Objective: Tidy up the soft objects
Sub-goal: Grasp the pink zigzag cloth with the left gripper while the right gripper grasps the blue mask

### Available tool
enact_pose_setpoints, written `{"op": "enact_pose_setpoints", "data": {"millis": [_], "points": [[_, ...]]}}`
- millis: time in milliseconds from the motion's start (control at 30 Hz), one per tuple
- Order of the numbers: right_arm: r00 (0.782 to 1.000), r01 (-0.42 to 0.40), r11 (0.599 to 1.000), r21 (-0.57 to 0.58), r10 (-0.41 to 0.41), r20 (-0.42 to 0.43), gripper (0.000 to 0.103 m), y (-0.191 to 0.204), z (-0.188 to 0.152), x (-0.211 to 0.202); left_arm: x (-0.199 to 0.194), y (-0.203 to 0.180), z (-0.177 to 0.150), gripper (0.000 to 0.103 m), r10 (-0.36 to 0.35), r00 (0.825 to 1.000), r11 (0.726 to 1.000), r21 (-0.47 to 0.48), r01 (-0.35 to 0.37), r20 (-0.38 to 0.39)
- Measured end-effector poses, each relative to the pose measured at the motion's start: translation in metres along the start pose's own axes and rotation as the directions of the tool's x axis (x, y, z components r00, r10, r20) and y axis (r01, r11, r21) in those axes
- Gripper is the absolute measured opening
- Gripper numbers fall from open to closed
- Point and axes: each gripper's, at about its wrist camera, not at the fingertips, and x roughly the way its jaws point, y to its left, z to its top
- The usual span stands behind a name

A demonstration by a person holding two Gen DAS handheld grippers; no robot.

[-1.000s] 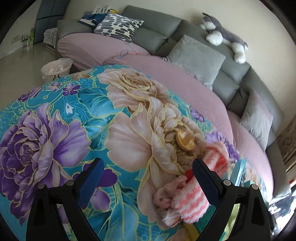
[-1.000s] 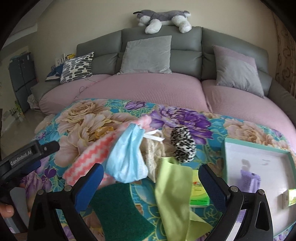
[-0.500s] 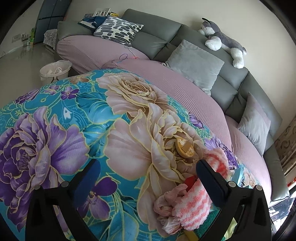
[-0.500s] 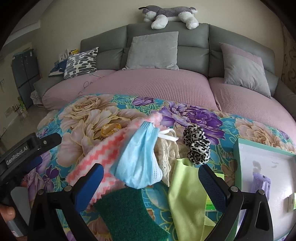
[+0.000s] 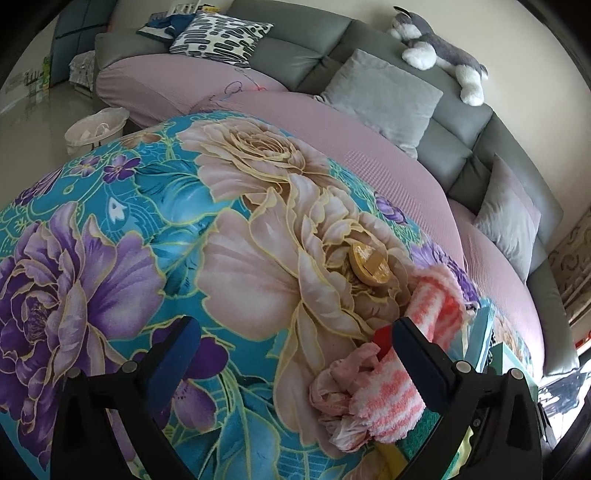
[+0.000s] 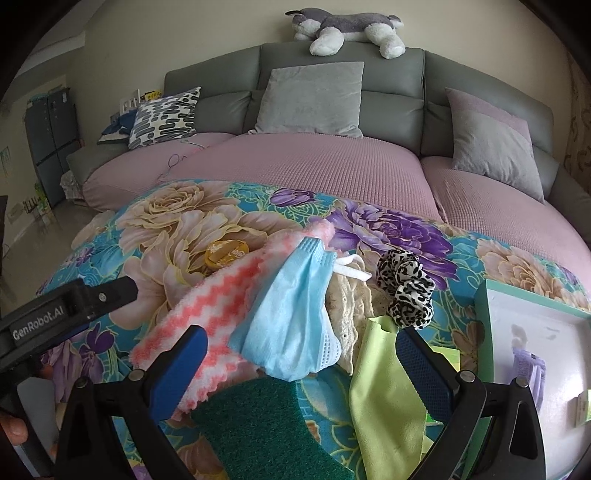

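Note:
A pile of soft things lies on the floral blanket (image 6: 177, 221). It holds a blue face mask (image 6: 291, 314), a pink-and-white zigzag cloth (image 6: 214, 306), a cream lace cloth (image 6: 351, 306), a leopard scrunchie (image 6: 406, 288), a lime cloth (image 6: 388, 387) and a green scouring pad (image 6: 258, 424). My right gripper (image 6: 301, 339) hovers open over the pile, with the mask lying loose between its fingers. My left gripper (image 5: 293, 332) stands wide open over bare blanket. The zigzag cloth (image 5: 424, 332) and a crumpled pink cloth (image 5: 343, 387) sit by its right finger.
A teal-rimmed white tray (image 6: 484, 314) rests at the right and holds a purple item. A round yellow lid (image 6: 225, 253) lies on the blanket. Behind is a grey sofa (image 6: 388, 107) with cushions and a plush dog (image 6: 347, 27). A white basket (image 5: 96, 127) stands on the floor.
My left gripper's jaws have widened slightly. My right gripper has drifted a little to the left, so the pile now sits further right in its view.

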Motion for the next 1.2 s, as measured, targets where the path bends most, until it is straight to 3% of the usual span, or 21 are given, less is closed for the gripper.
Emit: {"op": "enact_pose_setpoints", "data": {"millis": [267,567,767,800,933,1100,1200], "points": [[1.000,-0.005,1.000,0.009,0.005,-0.009,0.081,-0.002,-0.001,0.003,0.005,-0.009,-0.003,0.103,-0.015,0.999,1.000,0.023,0.016,-0.050],[0.999,-0.049,0.998,0.043,0.050,-0.017,0.051,-0.008,-0.003,0.005,0.014,-0.028,-0.012,0.101,-0.105,0.989,0.991,0.067,0.112,-0.105],[0.998,-0.062,0.995,0.073,0.063,-0.015,0.039,-0.015,-0.003,0.004,0.021,-0.039,-0.017,0.075,-0.150,0.977,0.983,0.086,0.164,-0.149],[0.998,-0.063,0.995,0.077,0.065,-0.016,0.038,-0.016,-0.003,0.004,0.022,-0.041,-0.018,0.068,-0.153,0.976,0.981,0.091,0.169,-0.156],[0.997,-0.074,0.993,0.097,0.076,-0.017,0.036,-0.022,-0.004,0.004,0.024,-0.045,-0.021,0.055,-0.156,0.973,0.980,0.097,0.174,-0.169],[0.997,-0.075,0.990,0.118,0.077,-0.017,0.033,-0.028,-0.005,0.003,0.022,-0.048,-0.023,0.026,-0.170,0.971,0.976,0.109,0.190,-0.167],[0.996,-0.081,0.989,0.127,0.084,-0.019,0.029,-0.030,-0.006,0.004,0.021,-0.051,-0.024,0.016,-0.177,0.971,0.972,0.124,0.198,-0.161]]}}
